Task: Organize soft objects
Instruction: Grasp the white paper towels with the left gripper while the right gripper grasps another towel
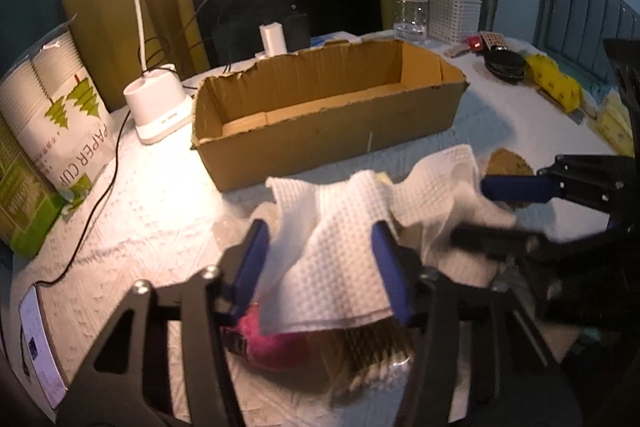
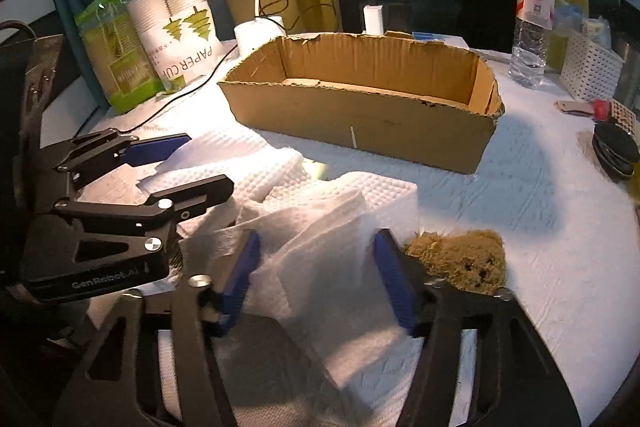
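Observation:
A white waffle-textured cloth (image 1: 340, 227) lies crumpled on the table in front of an open cardboard box (image 1: 328, 115). My left gripper (image 1: 320, 251) is open, its blue fingers on either side of one end of the cloth. My right gripper (image 2: 316, 267) is open, straddling the other end of the cloth (image 2: 320, 227); it shows at the right of the left wrist view (image 1: 496, 211). A pink soft object (image 1: 276, 343) and a brown ribbed item (image 1: 376, 351) lie under the cloth. A tan loofah-like sponge (image 2: 460, 259) lies just right of my right gripper. The box (image 2: 360, 123) looks empty.
A lit desk lamp (image 1: 160, 111), a paper cup pack (image 1: 60, 115) and a green package (image 2: 116, 55) stand at the left. A water bottle (image 2: 532, 19), white basket (image 2: 592, 71), black discs (image 2: 616, 151) and yellow packs (image 1: 556, 83) are at the right. A phone (image 1: 40, 347) lies at the near left.

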`<state>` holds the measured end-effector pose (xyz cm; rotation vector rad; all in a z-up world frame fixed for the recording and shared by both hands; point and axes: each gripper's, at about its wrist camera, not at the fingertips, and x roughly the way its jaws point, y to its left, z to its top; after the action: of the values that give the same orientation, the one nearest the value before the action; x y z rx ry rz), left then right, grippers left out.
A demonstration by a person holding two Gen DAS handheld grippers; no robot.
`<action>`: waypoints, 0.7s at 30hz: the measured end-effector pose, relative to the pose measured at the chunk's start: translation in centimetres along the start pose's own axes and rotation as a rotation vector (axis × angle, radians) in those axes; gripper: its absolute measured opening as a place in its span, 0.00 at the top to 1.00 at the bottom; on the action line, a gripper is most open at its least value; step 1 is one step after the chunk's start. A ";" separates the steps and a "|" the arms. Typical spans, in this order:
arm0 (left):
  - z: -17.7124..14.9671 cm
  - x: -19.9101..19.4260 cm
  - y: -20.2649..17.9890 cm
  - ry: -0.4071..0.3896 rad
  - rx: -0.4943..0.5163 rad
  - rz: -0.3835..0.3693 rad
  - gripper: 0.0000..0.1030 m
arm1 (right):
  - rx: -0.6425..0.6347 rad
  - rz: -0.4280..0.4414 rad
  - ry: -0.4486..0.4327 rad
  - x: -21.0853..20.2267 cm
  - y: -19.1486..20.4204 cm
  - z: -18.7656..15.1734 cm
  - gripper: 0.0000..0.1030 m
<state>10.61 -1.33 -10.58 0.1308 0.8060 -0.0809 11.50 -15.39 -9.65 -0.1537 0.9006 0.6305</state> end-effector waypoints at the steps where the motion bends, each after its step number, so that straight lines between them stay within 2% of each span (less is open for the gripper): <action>1: 0.0 0.0 -0.1 -0.004 0.012 0.008 0.58 | 0.001 0.001 -0.006 -0.2 -0.1 -0.1 0.67; 2: 0.0 0.0 -0.2 -0.007 0.021 0.011 0.68 | -0.004 0.003 -0.011 -0.4 -0.1 -0.1 0.76; 4: 0.1 -0.3 -0.3 -0.017 0.032 0.004 0.76 | -0.005 -0.001 -0.032 -0.9 -0.1 -0.1 0.88; 6: 0.3 -1.0 -0.5 -0.042 0.038 -0.008 0.85 | -0.001 -0.001 -0.065 -2.0 -0.2 -0.1 0.89; 7: 0.3 -1.4 -0.6 -0.061 0.042 -0.019 0.86 | 0.005 0.002 -0.084 -2.6 -0.3 -0.1 0.94; 9: 0.4 -1.9 -0.9 -0.075 0.049 -0.035 0.90 | 0.013 0.007 -0.113 -3.4 -0.5 0.0 0.95; 11: 0.4 -1.5 -1.0 -0.048 0.045 -0.071 0.91 | 0.024 0.013 -0.129 -4.0 -0.7 0.2 0.96; 13: 0.2 -0.7 -1.0 -0.024 0.041 -0.064 0.91 | 0.018 0.013 -0.120 -4.1 -0.8 0.3 0.96; 15: 0.1 0.1 -0.5 0.004 0.018 -0.052 0.87 | 0.001 0.017 -0.078 -3.4 -0.7 0.0 0.96; 16: 0.0 0.6 -0.3 0.023 0.015 -0.035 0.79 | 0.006 0.014 -0.064 -3.1 -0.7 -0.2 0.96; 17: 0.0 1.0 -0.3 0.032 0.015 -0.008 0.73 | 0.024 0.016 -0.047 -2.6 -0.9 -0.4 0.92; 18: -0.1 1.4 -0.3 0.042 0.021 0.010 0.73 | 0.039 0.026 -0.026 -2.0 -1.1 -0.6 0.85; 19: -0.2 1.7 -0.3 0.050 0.025 0.009 0.73 | 0.048 0.033 -0.016 -1.7 -1.1 -0.8 0.67; 20: -0.4 1.9 -0.3 0.056 0.026 -0.001 0.73 | 0.058 0.039 -0.009 -1.3 -1.2 -0.9 0.52; 21: -0.5 2.3 -0.4 0.068 0.029 -0.007 0.73 | 0.069 0.042 0.000 -0.9 -1.2 -1.0 0.50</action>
<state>11.77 -1.69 -12.63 0.1588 0.8736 -0.0952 11.08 -17.14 -9.76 -0.0729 0.9259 0.6379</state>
